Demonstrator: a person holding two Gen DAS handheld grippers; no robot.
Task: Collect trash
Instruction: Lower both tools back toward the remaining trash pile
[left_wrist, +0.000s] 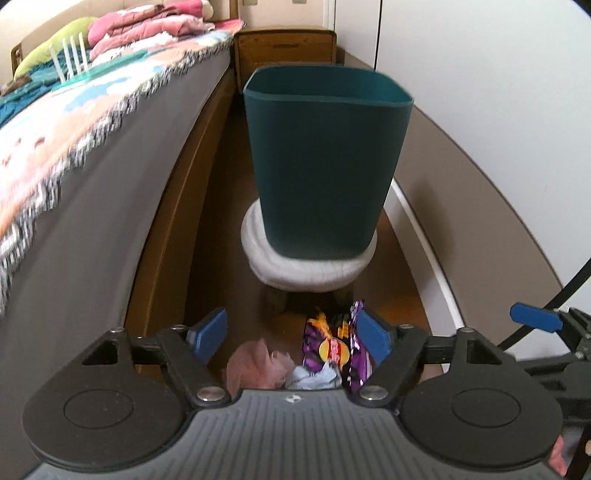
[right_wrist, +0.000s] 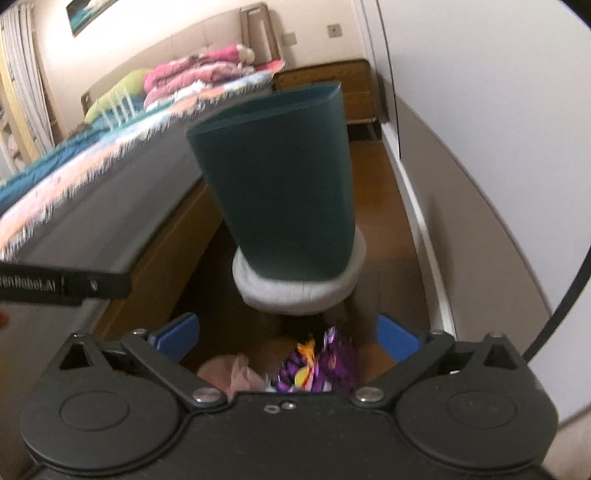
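Observation:
A dark teal waste bin (left_wrist: 325, 162) stands upright on a low round grey stool (left_wrist: 306, 266); both show in the right wrist view too, bin (right_wrist: 280, 184) and stool (right_wrist: 295, 295). On the wooden floor before the stool lie a purple snack wrapper (left_wrist: 336, 347), a crumpled pink tissue (left_wrist: 255, 365) and a crumpled white paper (left_wrist: 314, 376). My left gripper (left_wrist: 293, 336) is open above them, holding nothing. My right gripper (right_wrist: 288, 338) is open over the same wrapper (right_wrist: 321, 365) and pink tissue (right_wrist: 232, 371), holding nothing.
A bed (left_wrist: 74, 155) with a patterned blanket and folded clothes runs along the left. A wooden nightstand (left_wrist: 288, 48) stands behind the bin. A white wall with a baseboard (left_wrist: 428, 236) runs along the right. The aisle between them is narrow.

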